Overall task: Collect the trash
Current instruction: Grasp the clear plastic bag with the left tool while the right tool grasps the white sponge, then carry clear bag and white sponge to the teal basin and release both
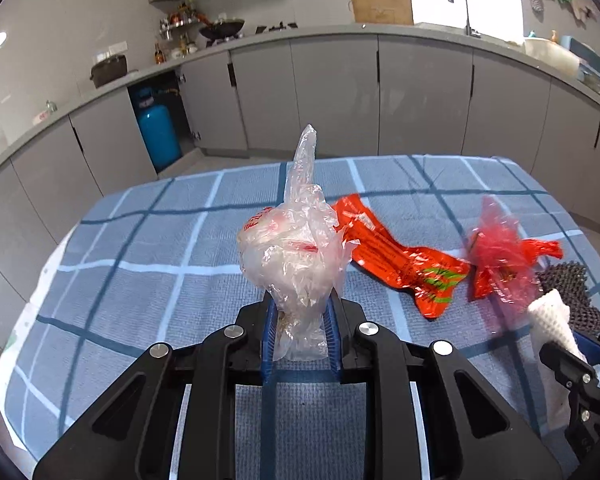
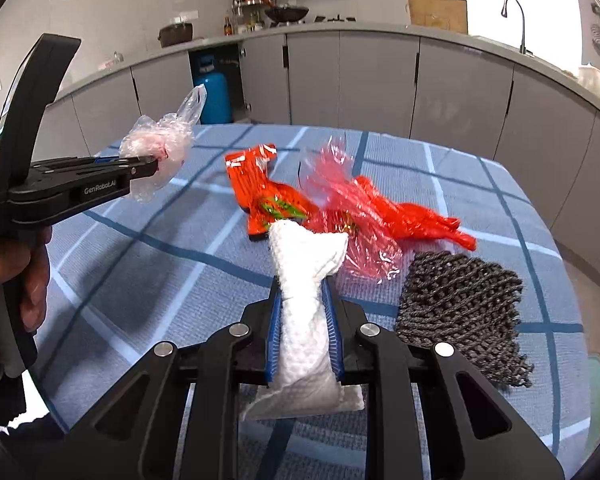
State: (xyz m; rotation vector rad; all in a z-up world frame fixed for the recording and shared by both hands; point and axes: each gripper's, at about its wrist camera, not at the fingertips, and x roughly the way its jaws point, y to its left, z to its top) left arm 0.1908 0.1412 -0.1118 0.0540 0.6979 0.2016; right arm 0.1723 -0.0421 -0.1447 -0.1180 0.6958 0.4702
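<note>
At the far left, the left gripper is seen with its blue-padded jaws pinched on a crumpled clear plastic bag with faint red print, which is held off the blue checked tablecloth; in the right wrist view a hand is wrapped around that gripper's handle. Next to the right, a flat orange foil snack wrapper lies on the cloth, touched by a crumpled red cellophane sheet and a twisted orange wrapper. The right gripper is closed on a wadded white paper towel. At the far right, a dark grey knitted mat lies on the cloth.
</note>
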